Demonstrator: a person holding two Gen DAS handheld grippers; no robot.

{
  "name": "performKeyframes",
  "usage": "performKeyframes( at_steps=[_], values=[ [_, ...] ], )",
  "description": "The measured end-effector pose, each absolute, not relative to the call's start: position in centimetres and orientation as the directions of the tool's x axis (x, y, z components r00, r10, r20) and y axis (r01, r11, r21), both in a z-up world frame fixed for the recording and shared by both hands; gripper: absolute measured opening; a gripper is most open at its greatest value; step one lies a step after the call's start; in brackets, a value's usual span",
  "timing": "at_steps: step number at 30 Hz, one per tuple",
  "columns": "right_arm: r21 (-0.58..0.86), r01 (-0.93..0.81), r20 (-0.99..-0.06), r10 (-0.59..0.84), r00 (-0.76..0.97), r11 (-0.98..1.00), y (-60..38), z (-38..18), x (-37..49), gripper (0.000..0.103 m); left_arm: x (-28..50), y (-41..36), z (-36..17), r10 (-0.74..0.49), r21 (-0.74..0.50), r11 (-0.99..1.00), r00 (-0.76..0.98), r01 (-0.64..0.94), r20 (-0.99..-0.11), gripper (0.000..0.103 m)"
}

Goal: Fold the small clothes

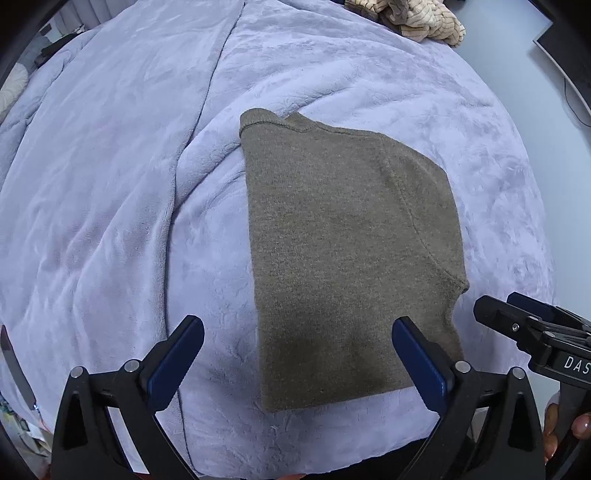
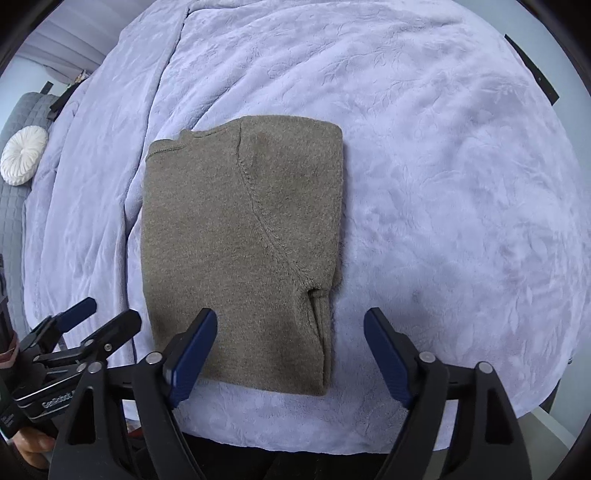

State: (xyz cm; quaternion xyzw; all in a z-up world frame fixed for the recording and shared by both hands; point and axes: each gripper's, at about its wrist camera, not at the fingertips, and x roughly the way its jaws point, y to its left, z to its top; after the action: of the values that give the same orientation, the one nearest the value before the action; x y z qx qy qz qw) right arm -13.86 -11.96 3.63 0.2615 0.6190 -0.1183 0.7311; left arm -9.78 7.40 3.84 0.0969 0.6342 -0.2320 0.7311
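Note:
An olive-brown knit top (image 1: 347, 251) lies folded into a long rectangle on the lavender blanket (image 1: 110, 221); it also shows in the right wrist view (image 2: 240, 251), on the blanket (image 2: 443, 184). My left gripper (image 1: 297, 341) is open and empty, hovering over the garment's near end. My right gripper (image 2: 290, 332) is open and empty over the garment's near right edge. The right gripper also shows at the right of the left wrist view (image 1: 517, 314), and the left gripper at the lower left of the right wrist view (image 2: 96, 317).
A beige striped cloth pile (image 1: 417, 18) lies at the far edge of the bed. A white round cushion (image 2: 24, 155) rests on a grey quilted surface (image 2: 14, 206) at the left. The bed's near edge runs just below the grippers.

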Motion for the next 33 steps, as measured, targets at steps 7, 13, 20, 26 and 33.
performKeyframes(
  at_steps=[7,13,20,26,33],
  values=[
    [0.204,0.484,-0.971,0.115,0.208,0.851,-11.2,4.0,-13.5,0.103,-9.6,7.7,3.8,-0.181,-0.118,0.886,0.102,0.448,-0.978,0.102],
    [0.195,0.486,-0.973,0.106,0.205,0.852,-11.1,4.3,-13.4,0.103,-9.5,8.1,4.2,-0.142,-0.066,0.897,0.143,0.436,-0.98,0.102],
    [0.179,0.492,-0.976,0.091,0.197,0.852,-11.1,4.3,-13.4,0.103,-9.3,8.6,4.3,-0.128,-0.054,0.909,0.153,0.414,-0.98,0.102],
    [0.154,0.484,-0.979,0.067,0.191,0.861,-10.9,4.5,-13.3,0.103,-9.3,8.6,4.5,-0.099,-0.018,0.908,0.173,0.419,-0.98,0.102],
    [0.131,0.477,-0.98,0.041,0.193,0.869,-10.6,4.8,-13.2,0.103,-9.4,8.6,4.5,-0.105,-0.029,0.905,0.157,0.424,-0.982,0.102]
  ],
)
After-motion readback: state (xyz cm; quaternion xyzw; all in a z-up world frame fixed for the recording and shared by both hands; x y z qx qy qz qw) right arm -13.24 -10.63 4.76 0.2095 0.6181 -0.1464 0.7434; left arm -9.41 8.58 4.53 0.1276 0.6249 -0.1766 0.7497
